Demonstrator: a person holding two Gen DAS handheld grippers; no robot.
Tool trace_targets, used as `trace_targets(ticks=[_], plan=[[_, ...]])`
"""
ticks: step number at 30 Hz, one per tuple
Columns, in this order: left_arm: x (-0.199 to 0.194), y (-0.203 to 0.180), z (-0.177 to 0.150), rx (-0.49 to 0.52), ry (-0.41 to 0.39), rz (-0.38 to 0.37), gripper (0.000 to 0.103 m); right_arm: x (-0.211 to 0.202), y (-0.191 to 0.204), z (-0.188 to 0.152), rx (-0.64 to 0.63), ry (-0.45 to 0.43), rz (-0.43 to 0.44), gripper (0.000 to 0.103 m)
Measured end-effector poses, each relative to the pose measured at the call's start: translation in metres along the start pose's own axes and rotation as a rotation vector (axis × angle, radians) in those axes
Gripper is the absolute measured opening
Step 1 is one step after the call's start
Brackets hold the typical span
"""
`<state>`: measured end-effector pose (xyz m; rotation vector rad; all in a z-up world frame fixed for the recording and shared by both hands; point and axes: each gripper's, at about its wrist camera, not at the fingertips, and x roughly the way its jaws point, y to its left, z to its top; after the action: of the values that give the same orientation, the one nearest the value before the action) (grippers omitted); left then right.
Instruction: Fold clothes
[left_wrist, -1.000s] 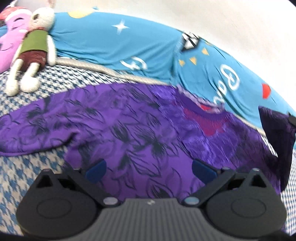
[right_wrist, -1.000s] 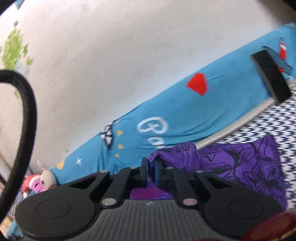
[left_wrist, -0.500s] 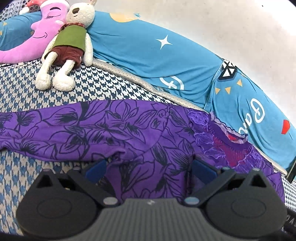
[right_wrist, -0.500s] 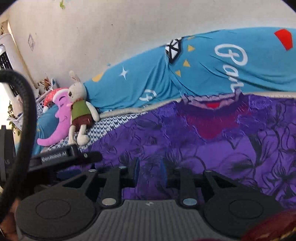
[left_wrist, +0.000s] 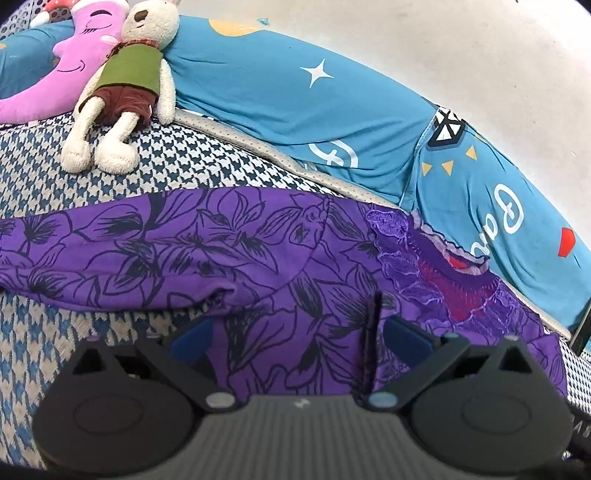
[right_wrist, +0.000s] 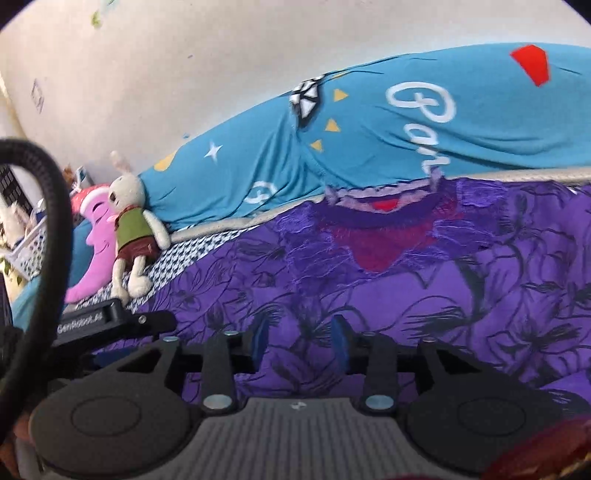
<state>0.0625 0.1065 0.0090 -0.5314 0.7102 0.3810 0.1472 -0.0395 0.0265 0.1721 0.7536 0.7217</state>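
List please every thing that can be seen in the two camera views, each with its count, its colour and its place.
purple floral top: one, purple with black flowers, spread flat on the bed, neckline toward the wall
houndstooth bed cover: one, blue and white, under the top
blue bedding: one roll, turquoise with white and yellow prints, along the wall
plush rabbit: one, cream with green vest, far left on the bed
moon cushion: one, pink, beside the rabbit
white basket: one, far left beyond the bed
left gripper: one, black with blue pads, open over the top
right gripper: one, black, open over the top
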Motion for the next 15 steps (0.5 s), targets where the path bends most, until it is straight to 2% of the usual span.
trace_targets(ticks=[8,11,15], plan=[[0.0,0.001,0.001,-0.011,0.005,0.004,0.103,0.026,0.028,-0.015,-0.085,0.045,-0.009,0.064],[0.0,0.002,0.002,-0.016,0.007,0.008,0.103,0.038,0.04,-0.024,-0.158,0.071,-0.016,0.069],[0.0,0.005,0.002,-0.026,0.01,0.011,0.103,0.055,0.048,-0.037,-0.232,0.085,-0.09,0.068]])
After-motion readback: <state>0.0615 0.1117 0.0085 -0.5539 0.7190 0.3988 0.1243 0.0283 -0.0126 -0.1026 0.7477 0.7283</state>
